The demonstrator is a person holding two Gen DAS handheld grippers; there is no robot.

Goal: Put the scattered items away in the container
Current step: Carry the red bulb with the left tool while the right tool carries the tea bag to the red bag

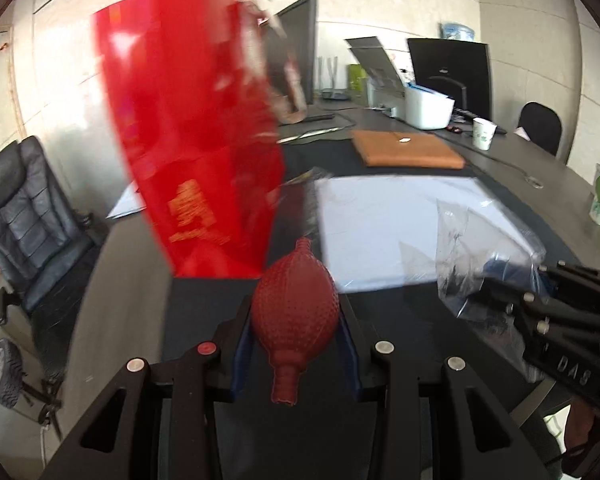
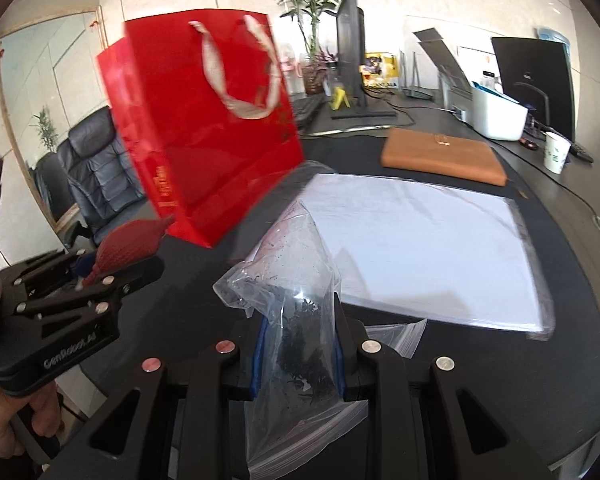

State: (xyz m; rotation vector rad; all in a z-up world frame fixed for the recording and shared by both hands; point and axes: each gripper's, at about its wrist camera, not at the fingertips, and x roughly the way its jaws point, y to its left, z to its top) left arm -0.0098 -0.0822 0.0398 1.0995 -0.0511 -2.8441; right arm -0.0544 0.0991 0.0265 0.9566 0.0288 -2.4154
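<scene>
Only the right wrist view shows the red paper bag's (image 2: pixel 204 120) pale ribbon handles (image 2: pixel 236 76) and its open top edge; from the left wrist view the same bag fills the upper left as a blurred glossy slab with gold lettering low on its face. The left view alone shows the right gripper (image 1: pixel 496 292) from the side, and the right view alone shows a hand (image 2: pixel 16 416) wrapped round the left gripper's handle.

The left gripper (image 1: pixel 296 320) is closed tight on a dark red rubber bulb (image 1: pixel 296 312), egg-shaped, dimpled all over, with a short neck towards the camera; it sits just in front of the bag's base. The right gripper (image 2: pixel 300 344) is clamped on a crinkled clear zip bag (image 2: pixel 288 300) holding dark loose leaves, right of the red bag and near its lower corner.

Right of the bag a flat white sheet (image 2: pixel 420 248) under clear film lies on the dark desk (image 2: pixel 560 264), with bare desk in front of the bag's base. Beyond the sheet lies a tan leather folder (image 2: pixel 444 156). Left of the bag the desk edge drops off towards a black padded chair (image 1: pixel 24 224).
</scene>
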